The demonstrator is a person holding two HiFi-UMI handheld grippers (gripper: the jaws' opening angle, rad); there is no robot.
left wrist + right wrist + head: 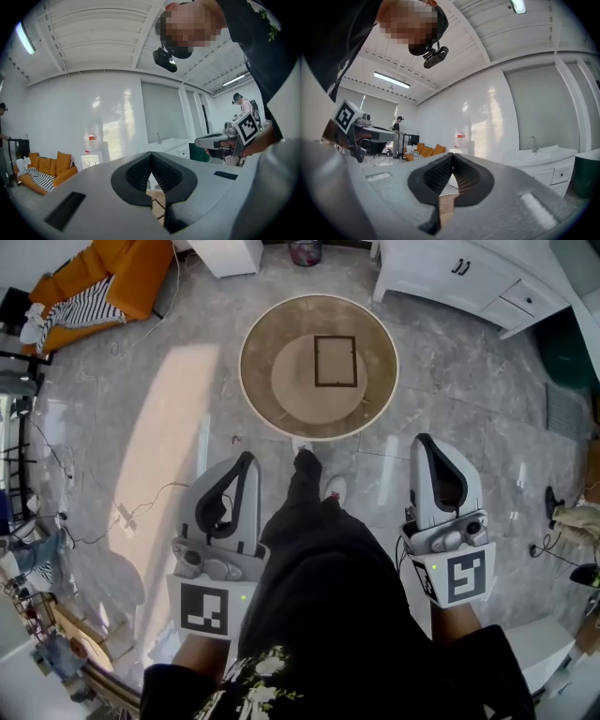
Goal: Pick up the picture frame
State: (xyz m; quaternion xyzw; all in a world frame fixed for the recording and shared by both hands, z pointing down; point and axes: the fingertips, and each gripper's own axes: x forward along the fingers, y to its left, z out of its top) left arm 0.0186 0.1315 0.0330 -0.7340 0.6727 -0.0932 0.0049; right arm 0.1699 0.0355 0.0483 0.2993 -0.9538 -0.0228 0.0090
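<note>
Picture frame: the picture frame (335, 361) is a thin dark rectangle. It lies flat near the middle of the round counter (274, 322).
Left gripper: the left gripper (246, 458) is held over the floor (178, 399), to the left of the person's leg (305, 512). It points toward the counter and is well apart from the frame.
Left fingers: the fingers (136, 174) are pressed together, with nothing between them.
Right gripper: the right gripper (423, 440) is to the right of the leg. It also stands short of the counter's rim.
Right fingers: the fingers (433, 177) are closed on each other and empty.
Room: an orange sofa (117, 273) with a striped cloth (82, 306) is at the far left, and a white cabinet (450, 282) is at the far right.
</note>
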